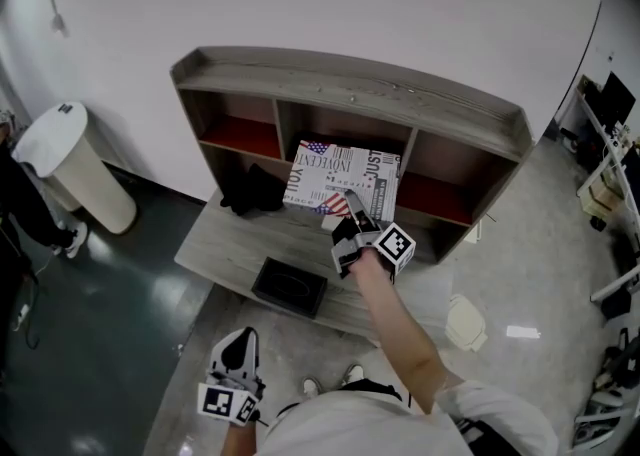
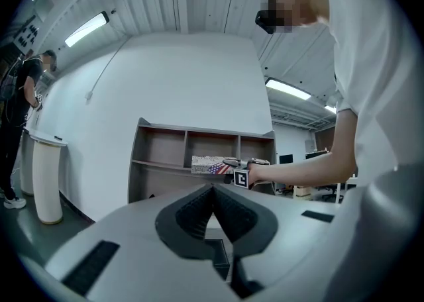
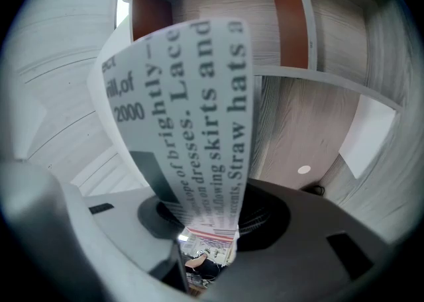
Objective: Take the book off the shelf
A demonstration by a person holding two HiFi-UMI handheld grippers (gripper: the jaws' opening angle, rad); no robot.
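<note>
Right tool (image 1: 348, 212) clamped on newsprint-printed white book (image 1: 340, 172), half out of grey wooden shelf (image 1: 350, 89), middle bay, left tool (image 1: 238, 346) closed, empty.

I've got my right arm (image 1: 405, 329) stretched forward, the right gripper (image 1: 352, 214) clamped on the edge of the book (image 1: 335, 172). The left gripper (image 1: 238, 344) sits low near my body, level, jaws together, empty.

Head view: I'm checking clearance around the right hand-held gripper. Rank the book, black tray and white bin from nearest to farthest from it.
1. Book, gripped by the right hand-held gripper, at the shelf middle compartment.
2. Black tray, on the desk, lower left of it.
3. White bin, on the floor, far left.
</note>
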